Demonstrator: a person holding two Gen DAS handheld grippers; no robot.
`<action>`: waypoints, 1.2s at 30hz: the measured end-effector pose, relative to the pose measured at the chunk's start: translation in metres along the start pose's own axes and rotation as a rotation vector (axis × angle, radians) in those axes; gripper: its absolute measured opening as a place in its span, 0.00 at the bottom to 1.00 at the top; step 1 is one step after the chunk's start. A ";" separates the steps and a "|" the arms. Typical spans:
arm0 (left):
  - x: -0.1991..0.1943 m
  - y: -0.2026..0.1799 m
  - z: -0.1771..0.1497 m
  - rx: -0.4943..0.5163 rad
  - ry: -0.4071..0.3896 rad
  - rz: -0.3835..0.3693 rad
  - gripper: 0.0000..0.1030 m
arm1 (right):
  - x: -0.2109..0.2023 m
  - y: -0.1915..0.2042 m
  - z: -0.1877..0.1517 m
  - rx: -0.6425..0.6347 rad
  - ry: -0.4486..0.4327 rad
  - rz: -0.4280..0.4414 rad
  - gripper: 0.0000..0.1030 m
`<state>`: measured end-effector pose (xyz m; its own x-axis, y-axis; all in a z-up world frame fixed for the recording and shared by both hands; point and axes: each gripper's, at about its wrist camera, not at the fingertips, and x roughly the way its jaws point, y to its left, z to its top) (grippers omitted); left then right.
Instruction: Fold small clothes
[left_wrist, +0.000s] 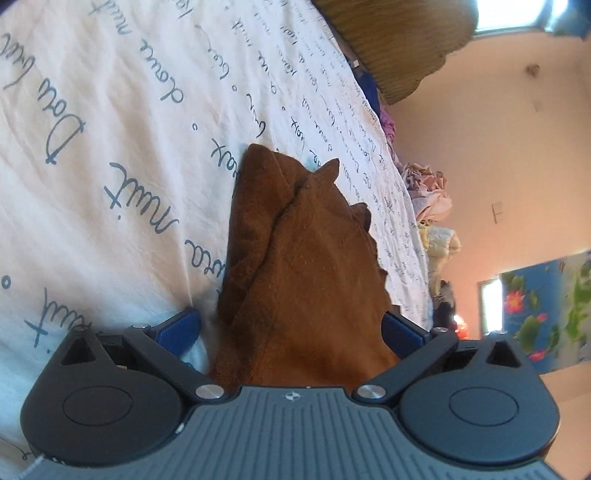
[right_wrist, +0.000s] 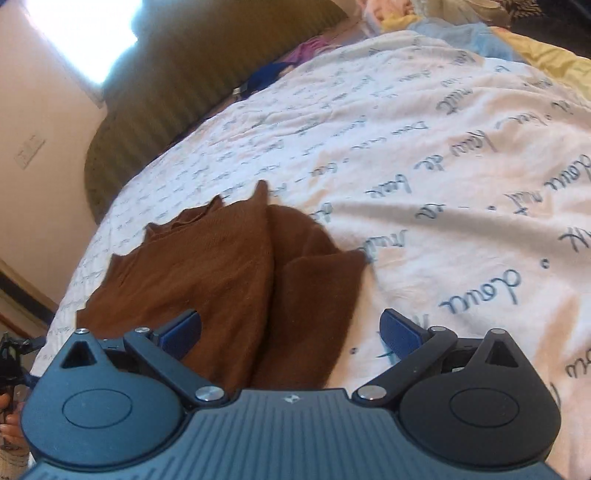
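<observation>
A small brown garment (left_wrist: 295, 240) lies crumpled in loose folds on a white bedsheet (left_wrist: 110, 147) printed with blue script. My left gripper (left_wrist: 291, 328) is open, its blue fingers (left_wrist: 181, 328) spread wide either side of the garment's near end, which runs between them. In the right wrist view the same brown garment (right_wrist: 207, 266) spreads over the sheet (right_wrist: 424, 184). My right gripper (right_wrist: 291, 328) is open over the garment's near right part, with the left pad (right_wrist: 181, 328) above the cloth and the right pad (right_wrist: 402, 328) above bare sheet.
An olive ribbed cushion (right_wrist: 192, 85) borders the far side of the bed. A pile of pastel clothes (left_wrist: 432, 192) sits at the bed's edge, also seen as a heap of clothes (right_wrist: 443, 26). A hand (right_wrist: 11, 424) shows at the lower left. A floral blue curtain (left_wrist: 546, 306) hangs beyond.
</observation>
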<state>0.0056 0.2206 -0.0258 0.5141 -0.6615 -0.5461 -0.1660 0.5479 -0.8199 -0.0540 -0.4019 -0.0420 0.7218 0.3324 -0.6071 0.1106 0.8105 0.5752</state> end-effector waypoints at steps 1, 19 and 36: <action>0.003 0.001 0.000 -0.013 0.018 -0.009 1.00 | 0.004 -0.007 0.002 0.039 0.012 0.055 1.00; 0.013 0.026 0.000 -0.080 0.074 -0.002 0.14 | 0.087 0.026 0.032 -0.037 0.134 0.187 0.13; -0.014 0.035 -0.035 -0.081 0.026 0.050 0.11 | 0.099 0.021 0.056 -0.145 0.161 0.136 0.16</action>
<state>-0.0363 0.2313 -0.0533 0.4816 -0.6481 -0.5900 -0.2586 0.5381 -0.8022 0.0581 -0.3790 -0.0590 0.6038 0.5064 -0.6156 -0.0878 0.8099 0.5800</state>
